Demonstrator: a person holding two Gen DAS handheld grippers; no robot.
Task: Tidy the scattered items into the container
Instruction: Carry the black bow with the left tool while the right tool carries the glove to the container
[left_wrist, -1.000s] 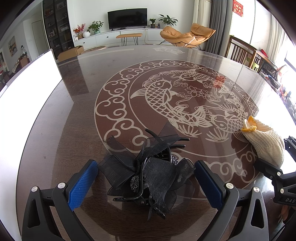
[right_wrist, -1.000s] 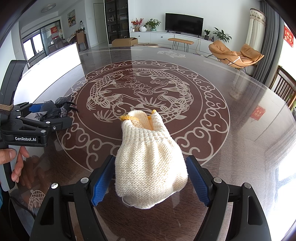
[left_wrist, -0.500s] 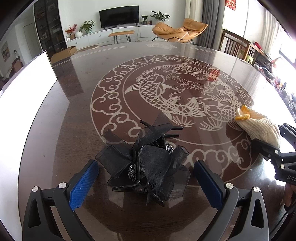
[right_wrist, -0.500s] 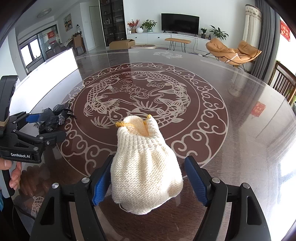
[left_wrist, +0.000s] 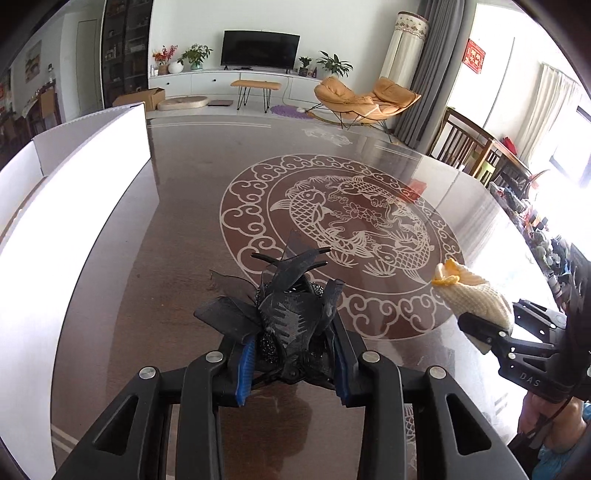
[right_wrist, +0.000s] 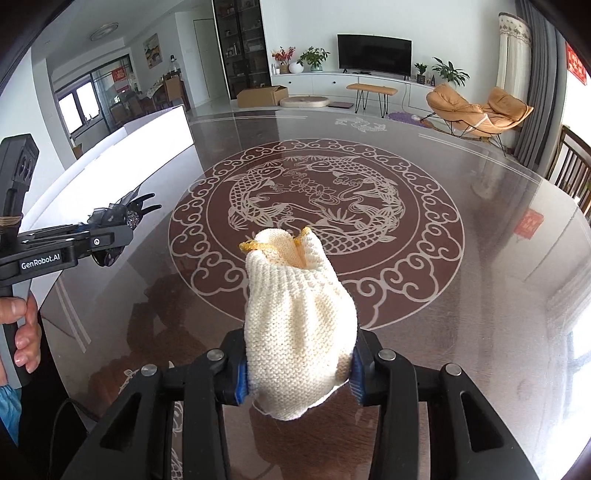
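Blue ribbed pads of the left gripper (left_wrist: 293, 363) have just been closing and now press on a black hair clip (left_wrist: 291, 314), a hard plastic claw with curved teeth, stiff gauze bow loops and a cluster of dark glittering beads; the clip juts out toward twelve o'clock beyond the fingertips, clear of the table (left_wrist: 177, 258). Seen from the right wrist camera, this clip (right_wrist: 122, 218) sits at nine o'clock, held above the glossy top. The right gripper (right_wrist: 297, 376) has also just been closing, and its blue pads squeeze the lower part of a cream knitted glove (right_wrist: 295, 325), a soft ribbed bundle with a yellow-edged cuff that points up and away; from the left wrist camera the same glove (left_wrist: 476, 295) shows at three o'clock, pinched in the black jaws. A hand (right_wrist: 22, 328) wraps the left tool's grip at the picture's edge. Beneath both lies the round dark-brown table, mirror-smooth, inlaid with a pale ring of curling clouds around two scaled fish. At ten o'clock stands the container (left_wrist: 92, 136), a white, flat-walled, open-topped box that rests on the table's edge, well apart from both held things.
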